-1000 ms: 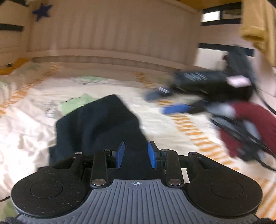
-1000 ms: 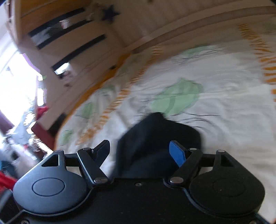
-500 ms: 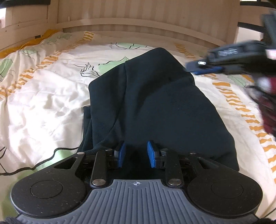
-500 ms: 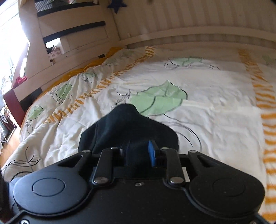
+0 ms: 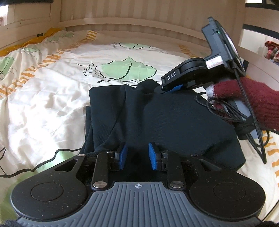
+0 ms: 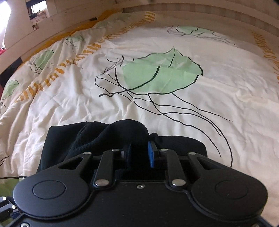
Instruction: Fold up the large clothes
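A dark navy garment (image 5: pixel 167 120) lies folded over on the bed, low and flat. My left gripper (image 5: pixel 137 157) is shut on its near edge, blue pads pinching the cloth. My right gripper (image 6: pixel 138 153) is shut on a bunched far corner of the same garment (image 6: pixel 97 138), pressed down near the quilt. In the left wrist view the right gripper (image 5: pixel 171 86) shows at the garment's far right corner, held by a hand in a maroon glove (image 5: pixel 252 103).
The bed is covered by a cream quilt (image 6: pixel 157 52) with green jellyfish prints and orange stripes. A slatted wooden headboard (image 5: pixel 139 14) runs along the far side, with a wooden rail (image 6: pixel 43 29) on the left. Black cables (image 5: pixel 226 111) hang under the right gripper.
Both grippers have come down with the garment, laying it folded on the quilt. The right gripper went from open to shut on the cloth and moved to the far corner.
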A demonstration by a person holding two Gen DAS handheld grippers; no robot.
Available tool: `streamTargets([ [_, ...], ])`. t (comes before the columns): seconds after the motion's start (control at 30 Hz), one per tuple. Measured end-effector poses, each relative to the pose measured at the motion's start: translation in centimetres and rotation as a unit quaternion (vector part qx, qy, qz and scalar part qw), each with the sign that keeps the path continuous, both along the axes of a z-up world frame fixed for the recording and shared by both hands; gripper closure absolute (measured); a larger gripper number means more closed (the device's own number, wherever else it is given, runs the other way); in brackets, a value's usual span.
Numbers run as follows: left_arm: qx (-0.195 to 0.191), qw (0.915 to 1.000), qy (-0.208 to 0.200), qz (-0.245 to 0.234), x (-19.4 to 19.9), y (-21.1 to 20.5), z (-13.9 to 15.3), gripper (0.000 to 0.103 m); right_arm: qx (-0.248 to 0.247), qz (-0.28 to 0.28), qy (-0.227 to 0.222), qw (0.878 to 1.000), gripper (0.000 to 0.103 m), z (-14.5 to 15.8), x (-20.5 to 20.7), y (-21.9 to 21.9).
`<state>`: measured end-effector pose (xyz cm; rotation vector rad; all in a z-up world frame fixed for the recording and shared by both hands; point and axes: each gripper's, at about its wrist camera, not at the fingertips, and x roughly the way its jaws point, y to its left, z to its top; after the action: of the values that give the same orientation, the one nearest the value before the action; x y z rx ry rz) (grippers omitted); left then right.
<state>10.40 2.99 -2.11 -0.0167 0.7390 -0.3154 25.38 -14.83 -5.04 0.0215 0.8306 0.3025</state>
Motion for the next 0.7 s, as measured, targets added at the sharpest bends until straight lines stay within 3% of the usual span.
streamTargets([
  [0.1, -0.004, 0.9999, 0.010, 0.006, 0.2, 0.0, 0.3, 0.075, 0.027, -0.006, -0.012, 1.000, 0.070, 0.2, -0.4, -0.8],
  [0.2, -0.008, 0.9996, 0.022, 0.014, 0.6, 0.0, 0.8, 0.071, 0.038, 0.002, -0.028, 0.999, 0.052, 0.9, -1.2, -0.8],
  [0.3, -0.004, 0.9995, 0.023, 0.022, 0.7, 0.0, 1.4, 0.054, 0.026, 0.017, -0.054, 0.998, 0.036, 1.9, -2.9, -0.1],
  [0.37, 0.000, 0.9995, 0.010, 0.030, 0.5, 0.1, 2.0, 0.012, 0.019, 0.021, -0.069, 0.997, 0.025, 2.5, -4.0, 0.2],
  [0.4, 0.000, 0.9994, 0.005, 0.034, 0.3, 0.2, 2.4, 0.001, 0.016, 0.021, -0.076, 0.997, 0.024, 2.7, -4.7, 0.2],
  [0.5, 0.003, 0.9989, -0.002, 0.047, -0.1, 0.5, 3.2, 0.000, 0.018, 0.008, -0.100, 0.995, 0.023, 3.6, -6.8, -0.4],
  [0.7, 0.012, 0.9978, -0.003, 0.065, -1.0, 0.6, 4.2, 0.000, 0.025, -0.042, -0.142, 0.989, 0.009, 5.4, -10.2, -2.5],
])
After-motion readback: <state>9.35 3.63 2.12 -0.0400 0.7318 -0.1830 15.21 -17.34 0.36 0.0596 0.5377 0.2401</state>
